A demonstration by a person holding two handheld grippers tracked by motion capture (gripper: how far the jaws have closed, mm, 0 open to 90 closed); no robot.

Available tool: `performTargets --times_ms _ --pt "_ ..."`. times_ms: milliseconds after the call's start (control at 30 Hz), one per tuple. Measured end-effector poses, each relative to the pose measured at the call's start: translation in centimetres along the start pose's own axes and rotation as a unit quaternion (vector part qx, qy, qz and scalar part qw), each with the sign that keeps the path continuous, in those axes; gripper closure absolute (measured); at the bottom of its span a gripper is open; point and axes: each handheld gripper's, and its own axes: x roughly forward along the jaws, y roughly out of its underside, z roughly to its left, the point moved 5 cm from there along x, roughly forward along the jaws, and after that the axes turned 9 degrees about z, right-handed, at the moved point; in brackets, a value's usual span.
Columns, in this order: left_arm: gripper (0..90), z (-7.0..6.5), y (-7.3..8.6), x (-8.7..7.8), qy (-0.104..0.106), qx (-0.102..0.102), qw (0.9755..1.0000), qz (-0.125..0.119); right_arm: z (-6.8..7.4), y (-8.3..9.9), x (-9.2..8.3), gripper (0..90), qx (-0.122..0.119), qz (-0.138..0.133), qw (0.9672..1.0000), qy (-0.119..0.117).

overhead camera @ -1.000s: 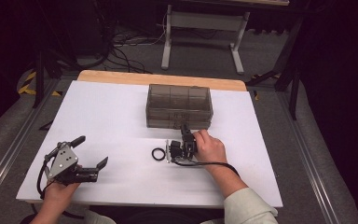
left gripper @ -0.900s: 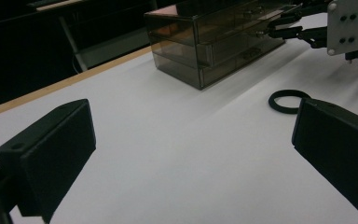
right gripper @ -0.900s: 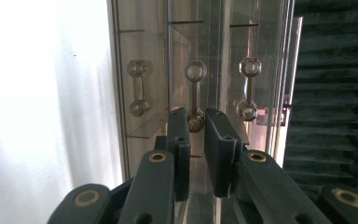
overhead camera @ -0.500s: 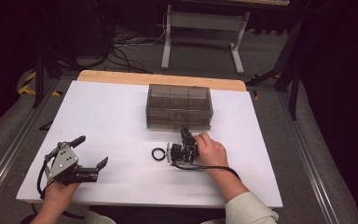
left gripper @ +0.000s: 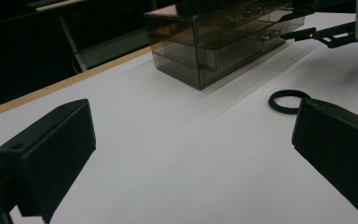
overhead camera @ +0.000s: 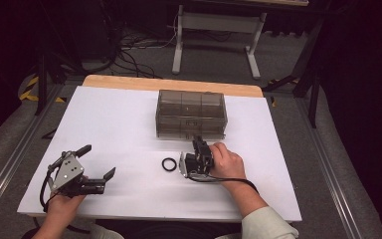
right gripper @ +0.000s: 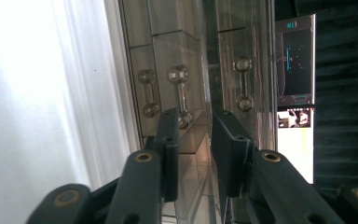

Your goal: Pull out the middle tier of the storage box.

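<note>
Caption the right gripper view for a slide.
Right claw, turned sideways, jaws slightly apart at a drawer handle of the clear drawer organizer.

A white table top (overhead camera: 119, 124) with a wooden strip (overhead camera: 129, 82) along its far edge stands on a grey floor (overhead camera: 288, 55). Beyond it, a pale metal stand (overhead camera: 214, 22) on two splayed legs (its top cut off by the frame) and a tangle of dark cables (overhead camera: 129, 55). Yellow-and-black hazard tape (overhead camera: 30, 89) marks the floor at left. Surroundings lie in deep shadow.
</note>
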Motion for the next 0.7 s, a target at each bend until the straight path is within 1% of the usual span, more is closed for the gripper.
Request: performTargets --times_ms 33,200,267,333,433,500,533,700 --pt "0.4 0.0 0.0 0.0 0.001 -0.001 1.0000 0.000 0.0 0.0 -0.1 72.0 0.004 -0.001 1.0000 -0.003" --pt "0.4 0.1 0.0 0.0 -0.003 0.003 1.0000 0.000 -0.3 0.1 -0.3 70.9 0.007 -0.010 0.9999 -0.004" --pt "0.4 0.1 0.0 0.0 -0.003 0.003 1.0000 0.000 -0.5 0.0 -0.5 70.3 0.015 -0.017 0.9997 -0.008" --pt "0.4 0.1 0.0 0.0 -0.003 0.003 1.0000 0.000 -0.5 0.1 -0.5 70.2 0.016 -0.017 0.9997 -0.008" --pt "0.4 -0.1 0.0 0.0 0.002 -0.003 1.0000 0.001 -0.7 0.0 -0.8 69.3 0.023 -0.022 0.9994 -0.012" --pt "0.4 -0.1 0.0 0.0 0.002 -0.003 1.0000 0.001 -0.7 0.0 -0.8 69.2 0.026 -0.023 0.9993 -0.014" --pt "0.4 -0.1 0.0 0.0 0.002 -0.003 1.0000 0.001 -0.9 0.1 -0.9 69.1 0.033 -0.026 0.9989 -0.019" --pt "0.4 0.0 0.0 0.0 0.001 -0.002 1.0000 0.000 -1.2 0.2 -1.2 65.7 0.050 -0.035 0.9972 -0.042"
